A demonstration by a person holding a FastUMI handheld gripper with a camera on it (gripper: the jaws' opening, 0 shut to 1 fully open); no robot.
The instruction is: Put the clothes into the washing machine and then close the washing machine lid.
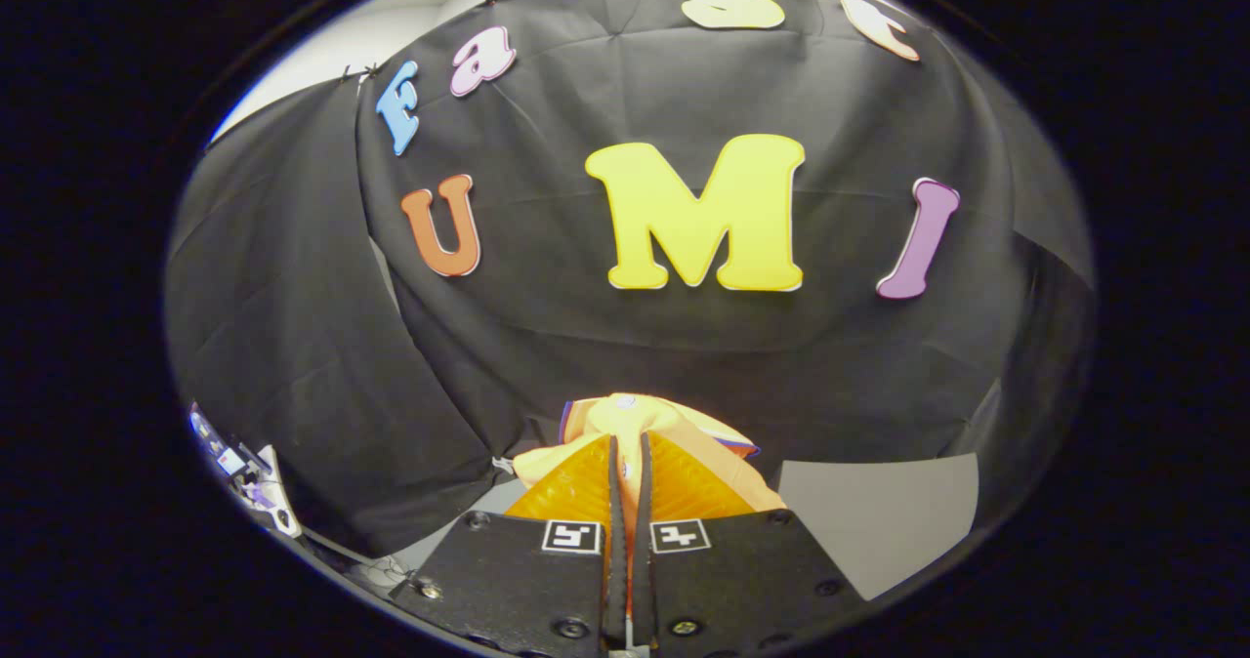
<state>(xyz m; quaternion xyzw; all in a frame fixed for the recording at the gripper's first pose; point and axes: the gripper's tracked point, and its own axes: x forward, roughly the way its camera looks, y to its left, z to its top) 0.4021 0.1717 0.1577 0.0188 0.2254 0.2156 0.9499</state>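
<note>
Gripper (630, 453) lifted up facing the booth wall (684, 346), fingers clamped tight on one yellow garment (635, 419).

So the gripper (629, 463) is basically two flat dark plates side by side, each with a little square black-and-white marker tag near the inner edge, round screws at the corners, and ribbed fingers (613, 482) up front.
</note>
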